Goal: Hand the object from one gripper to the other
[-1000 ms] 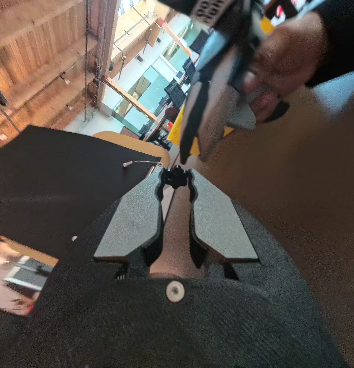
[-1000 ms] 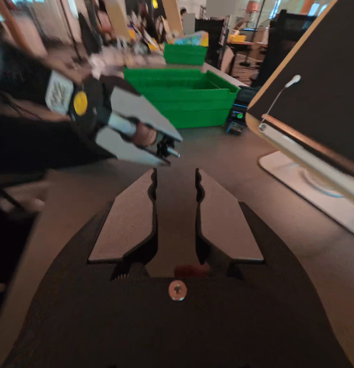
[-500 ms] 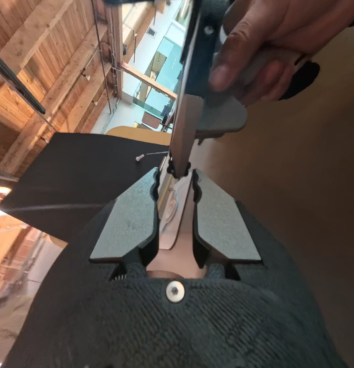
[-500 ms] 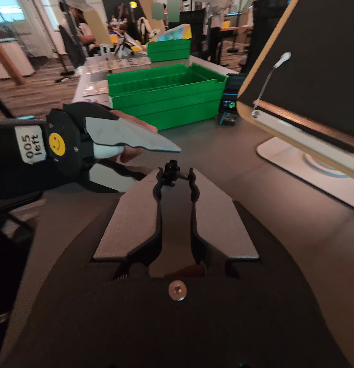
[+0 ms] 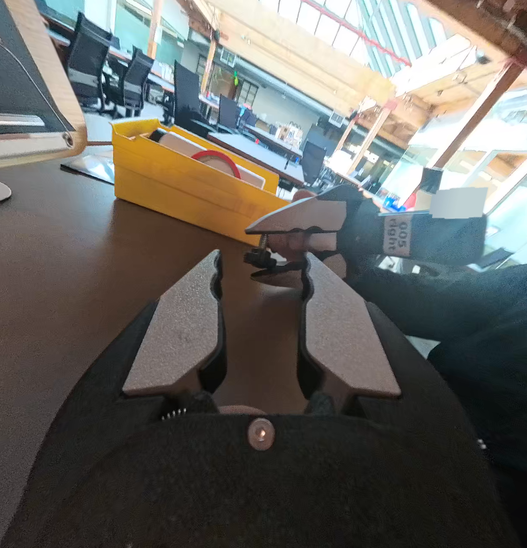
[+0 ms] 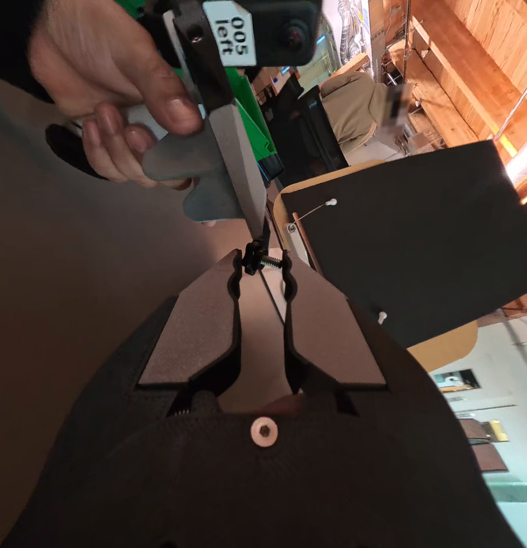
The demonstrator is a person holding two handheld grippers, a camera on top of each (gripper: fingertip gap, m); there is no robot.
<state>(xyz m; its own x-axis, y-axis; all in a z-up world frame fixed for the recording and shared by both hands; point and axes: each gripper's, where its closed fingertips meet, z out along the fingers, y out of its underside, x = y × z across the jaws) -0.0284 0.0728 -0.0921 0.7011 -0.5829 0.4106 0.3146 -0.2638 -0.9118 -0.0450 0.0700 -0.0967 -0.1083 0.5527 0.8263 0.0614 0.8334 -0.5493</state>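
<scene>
A small thumb screw [image 6: 256,261] with a black knob and a bare metal thread sits crosswise between my right gripper's [image 6: 262,258] fingertips, which are shut on it. In the left wrist view the screw [image 5: 259,257] hangs thread-up in the right gripper [image 5: 251,252], which reaches in from the right. My left gripper [image 5: 263,258] is open, its fingertips wide apart on either side of the knob and not touching it. In the right wrist view the left gripper [image 6: 260,232], held by a hand [image 6: 108,89], points down at the knob edge-on.
A dark brown table [image 5: 78,252] lies below. A yellow bin [image 5: 182,184] holding a red-rimmed roll stands ahead of the left gripper. A black board with a wooden edge [image 6: 404,237] stands close on the right gripper's right, and a green bin [image 6: 253,124] lies behind the left gripper. Left and right tips are no more than a few centimetres apart.
One second ago my left gripper held the screw and my right was open. The right closed on it. The left has opened wide, and both views have swung round.
</scene>
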